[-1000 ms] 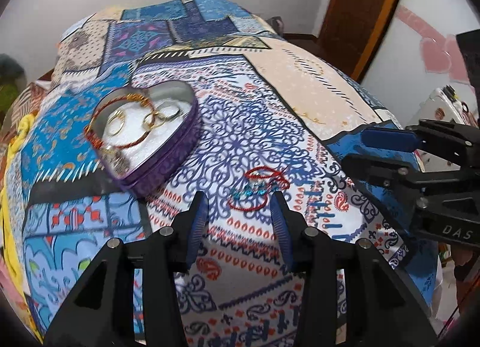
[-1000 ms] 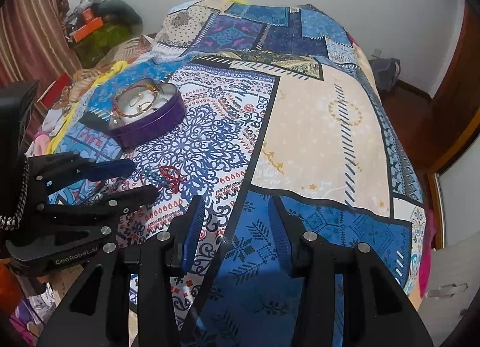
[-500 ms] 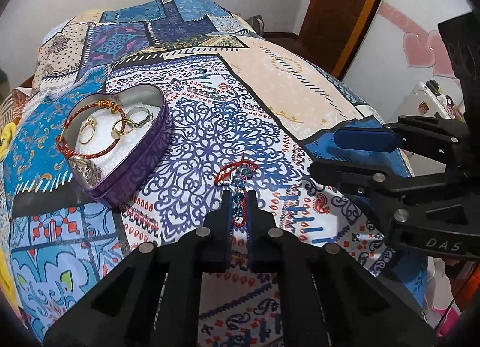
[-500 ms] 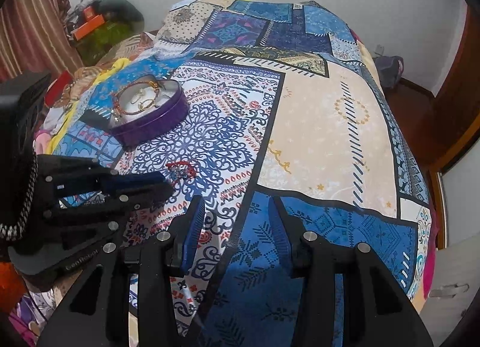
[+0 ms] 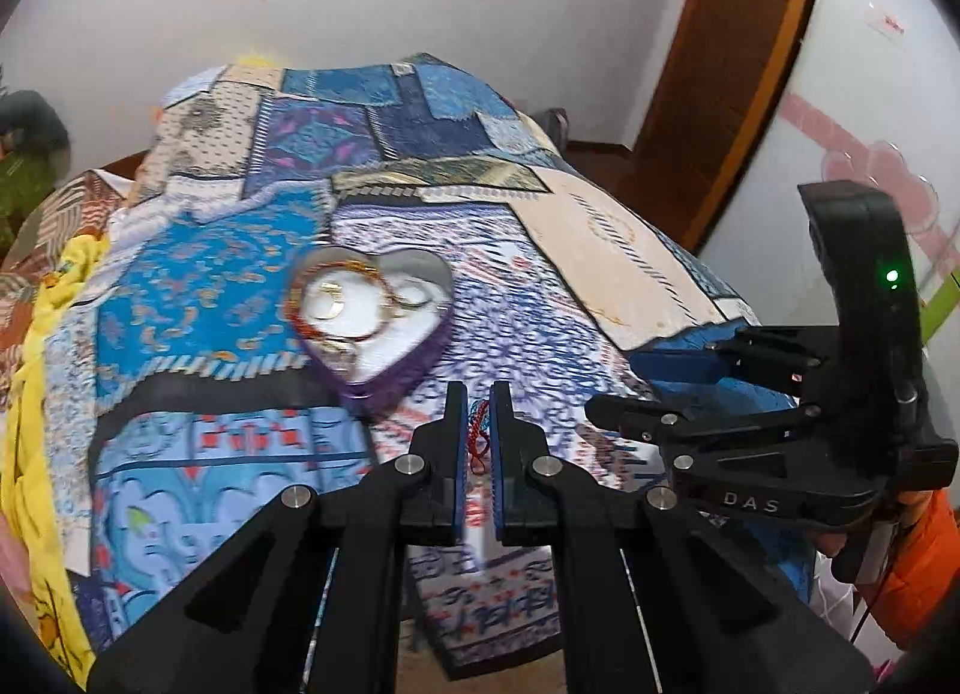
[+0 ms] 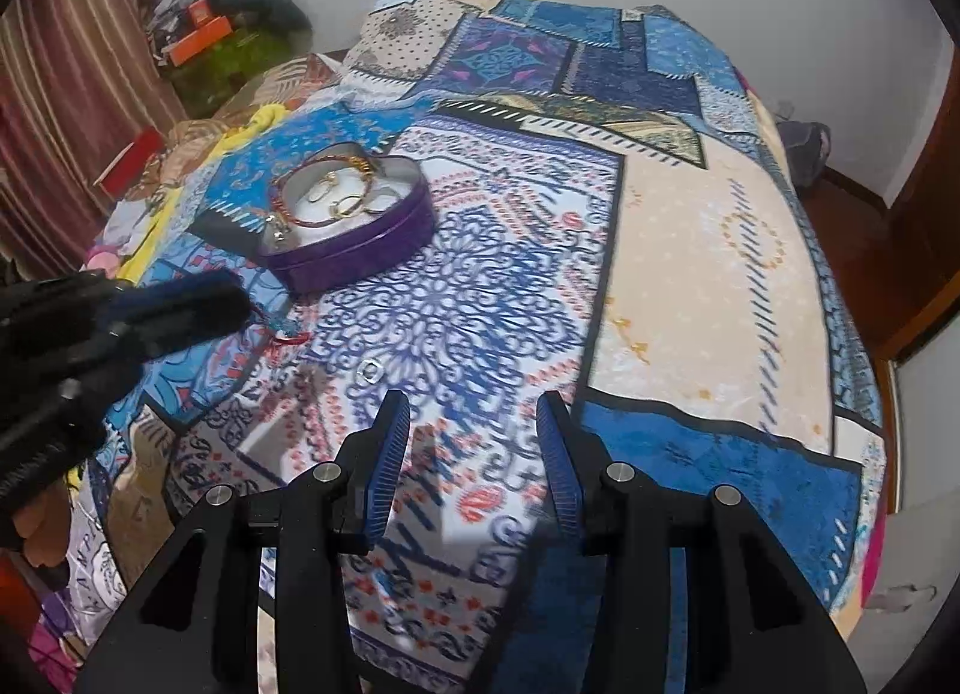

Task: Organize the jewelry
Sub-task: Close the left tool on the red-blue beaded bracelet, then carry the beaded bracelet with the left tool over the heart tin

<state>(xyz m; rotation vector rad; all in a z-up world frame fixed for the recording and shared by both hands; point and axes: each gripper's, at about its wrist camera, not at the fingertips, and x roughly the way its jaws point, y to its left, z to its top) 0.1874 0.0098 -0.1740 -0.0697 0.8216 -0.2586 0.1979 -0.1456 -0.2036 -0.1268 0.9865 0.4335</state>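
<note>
My left gripper (image 5: 477, 394) is shut on a red and blue beaded bracelet (image 5: 478, 431) and holds it above the bedspread, just in front of the purple heart-shaped tin (image 5: 384, 379). The tin holds a red bangle and gold rings on white padding. In the right wrist view the tin (image 6: 360, 247) stands at the left centre, the left gripper (image 6: 240, 304) is blurred beside it, and the bracelet (image 6: 287, 334) dangles from it. My right gripper (image 6: 474, 412) is open and empty above the bedspread. A small silver ring (image 6: 370, 370) lies on the cloth ahead of it.
A patchwork bedspread (image 6: 690, 250) covers the bed. A yellow cloth (image 5: 24, 436) lies along its left side. Clutter and curtains (image 6: 66, 93) stand at the far left, a wooden door (image 5: 738, 63) at the right. The right gripper (image 5: 606, 388) shows in the left wrist view.
My left gripper has shut on the bracelet, lifted it off the bedspread and swung toward the heart tin. The right gripper has stayed open and shifted slightly.
</note>
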